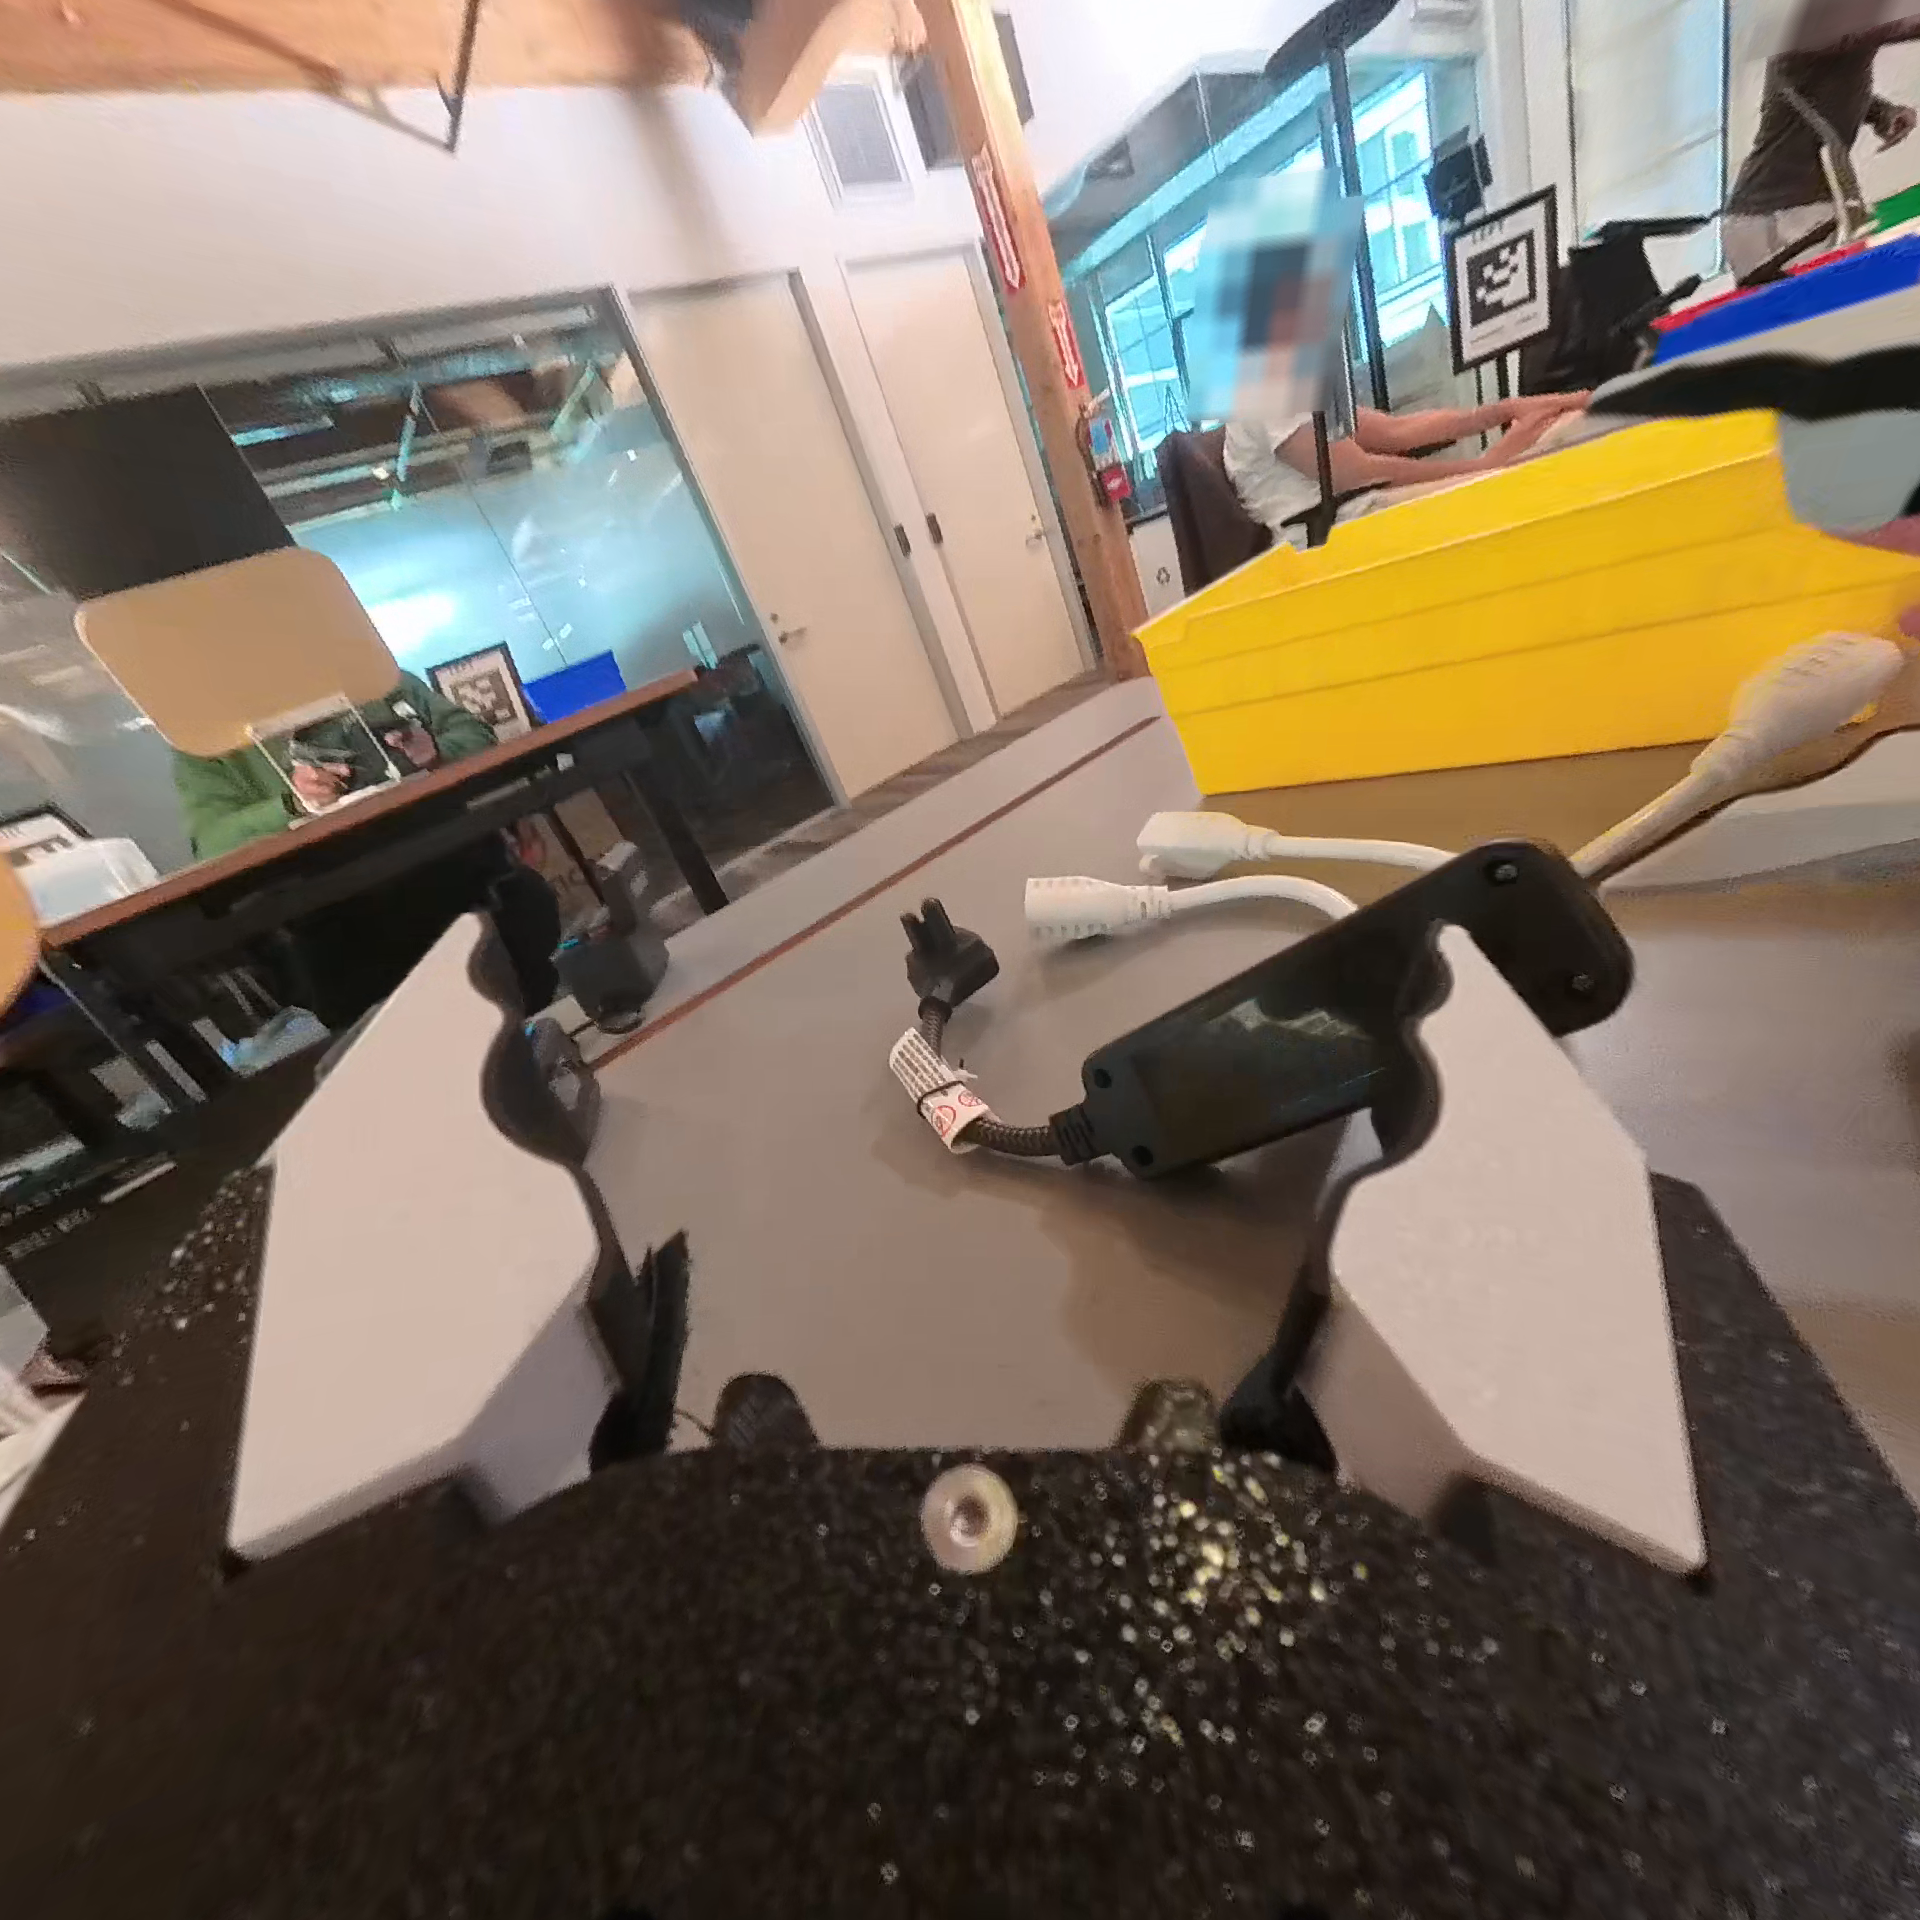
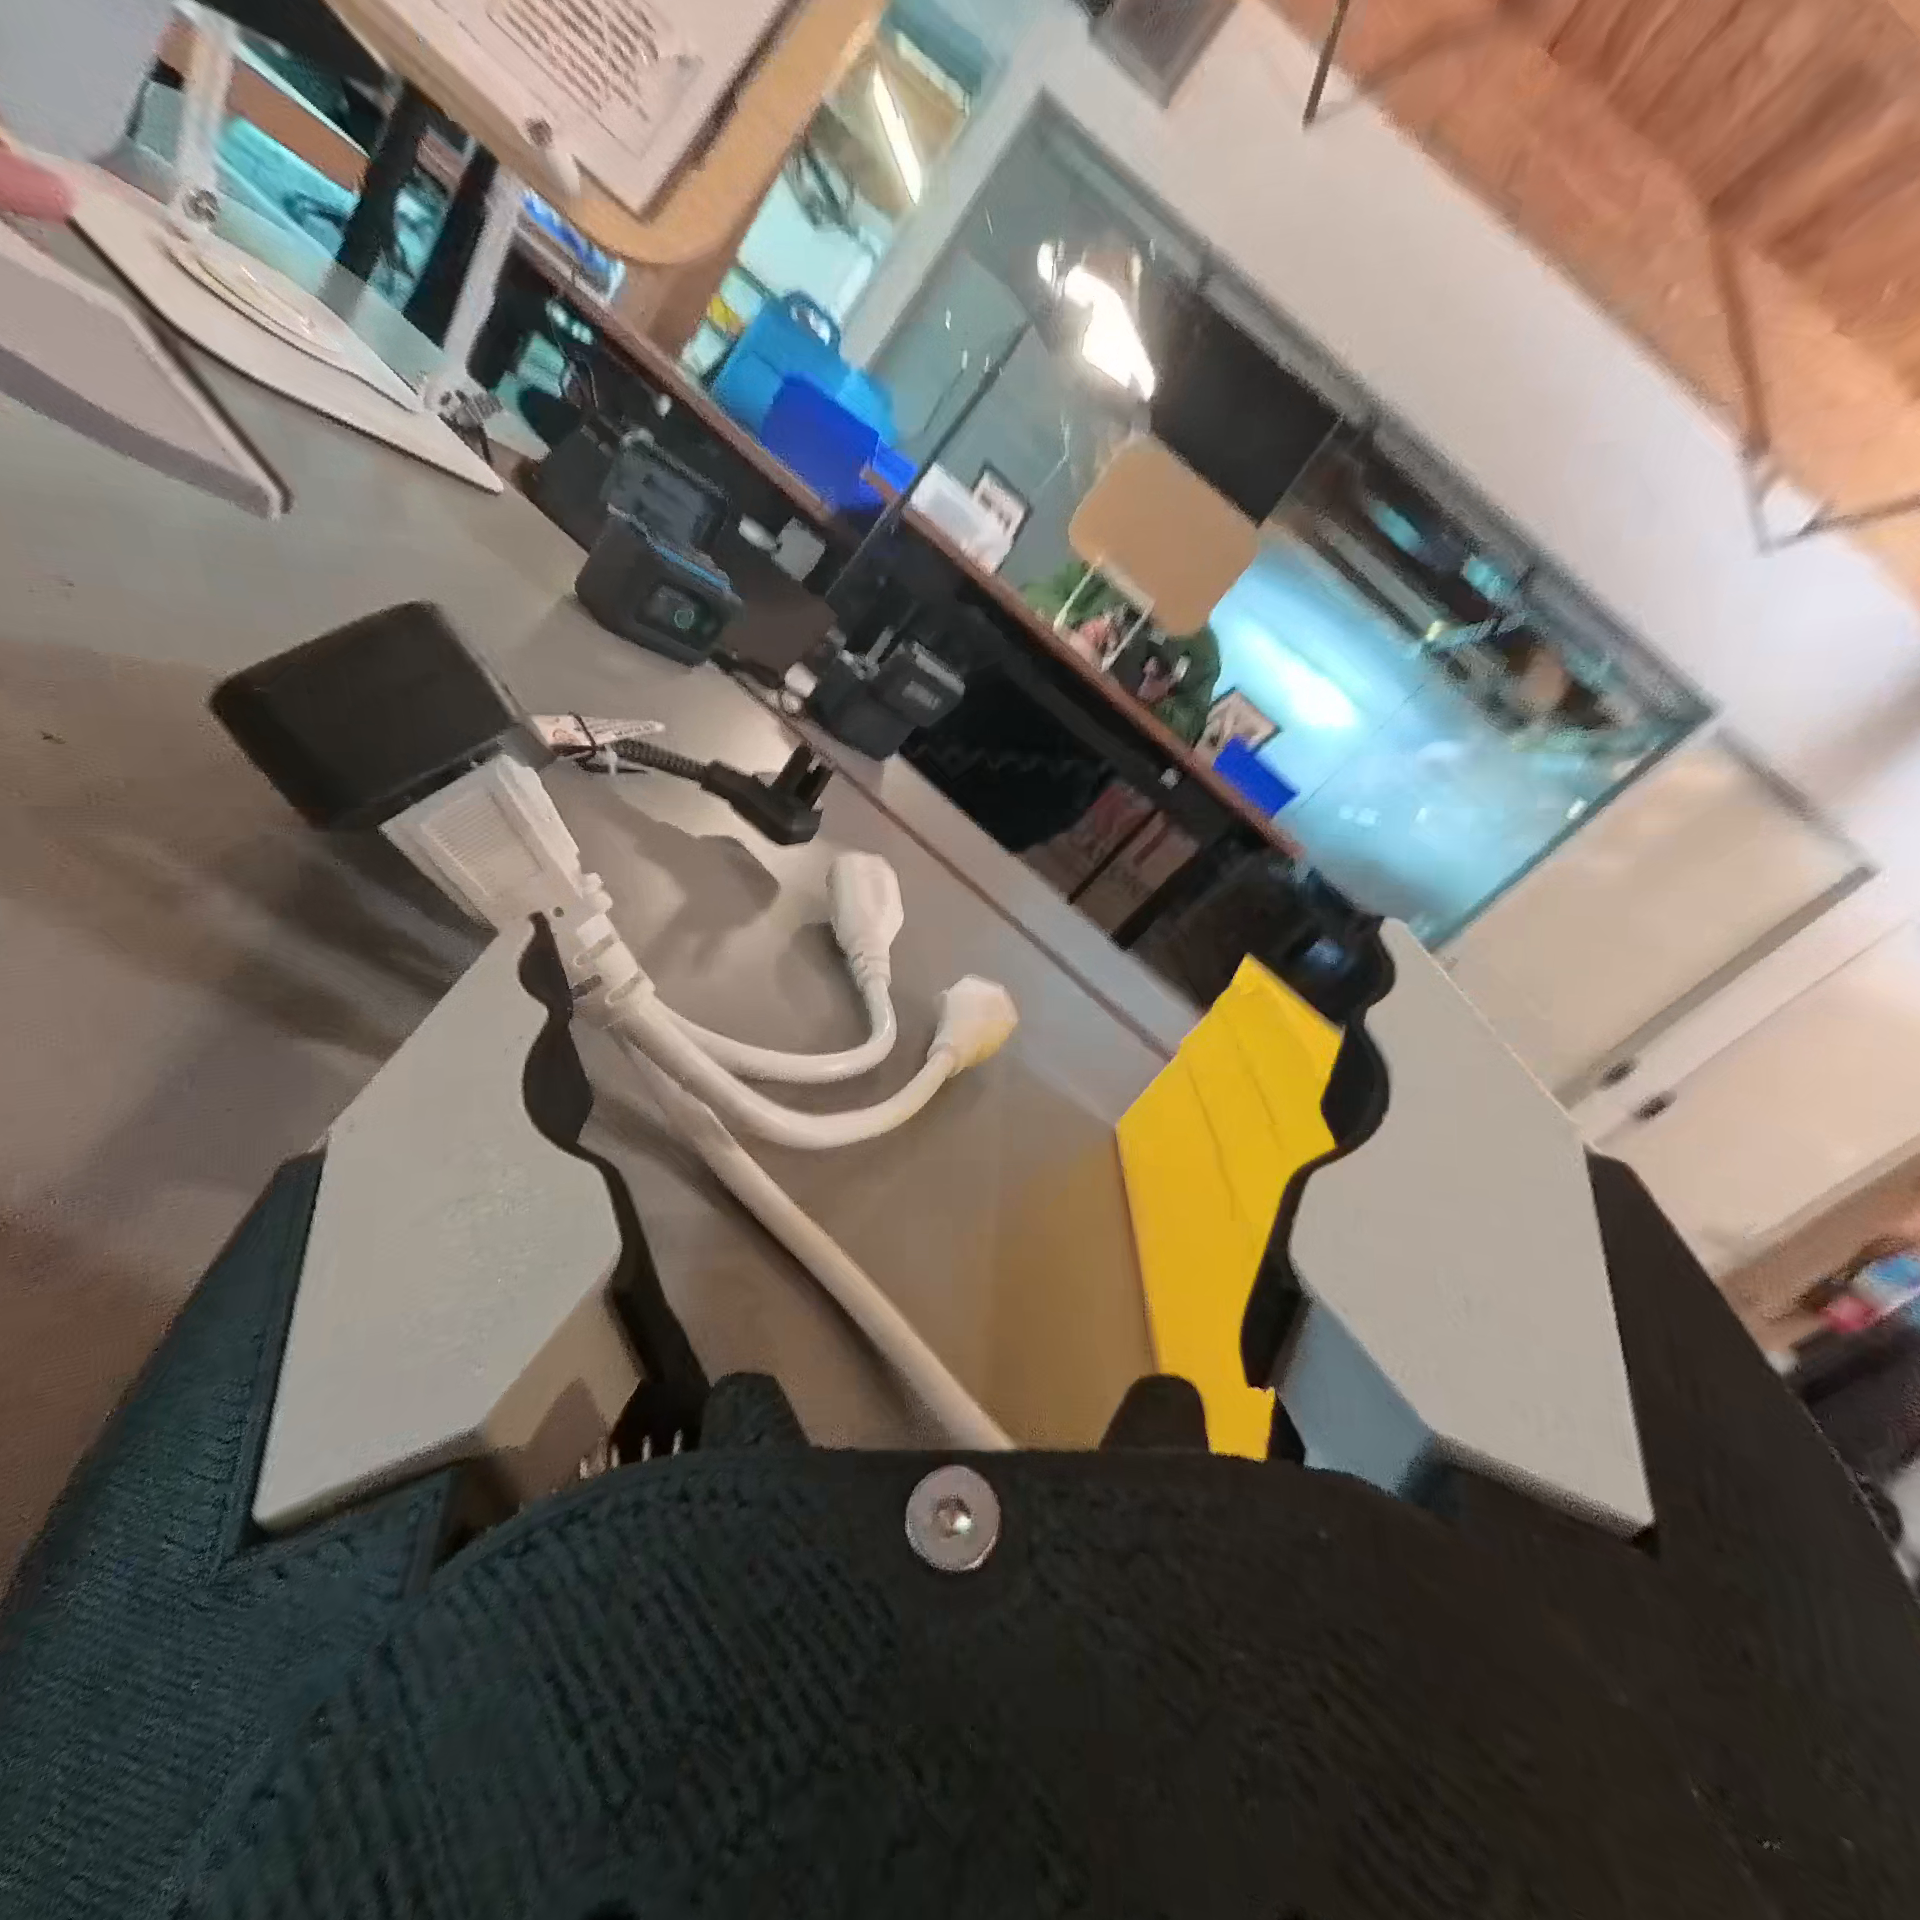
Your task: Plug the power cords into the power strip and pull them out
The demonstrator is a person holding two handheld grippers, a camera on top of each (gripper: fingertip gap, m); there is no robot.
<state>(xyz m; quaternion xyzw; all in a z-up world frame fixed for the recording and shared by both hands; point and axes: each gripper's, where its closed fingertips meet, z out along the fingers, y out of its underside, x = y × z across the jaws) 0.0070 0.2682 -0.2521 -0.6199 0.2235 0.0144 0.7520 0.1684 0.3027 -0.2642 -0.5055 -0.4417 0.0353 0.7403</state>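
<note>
Two white plugs (image 2: 914, 966) loose | one in power strip (image 2: 364, 707) | jaws apart

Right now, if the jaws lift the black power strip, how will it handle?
The black power strip is probably rigid, being a hard moulded block. Its short braided cord would likely dangle and drag its plug. The plugged white cord may tug it sideways.

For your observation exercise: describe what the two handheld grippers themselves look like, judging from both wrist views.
Both match: the left gripper and right gripper each have two pale grey angular fingers with wavy black inner edges, on a rough black printed body with one silver screw at its centre.
</note>
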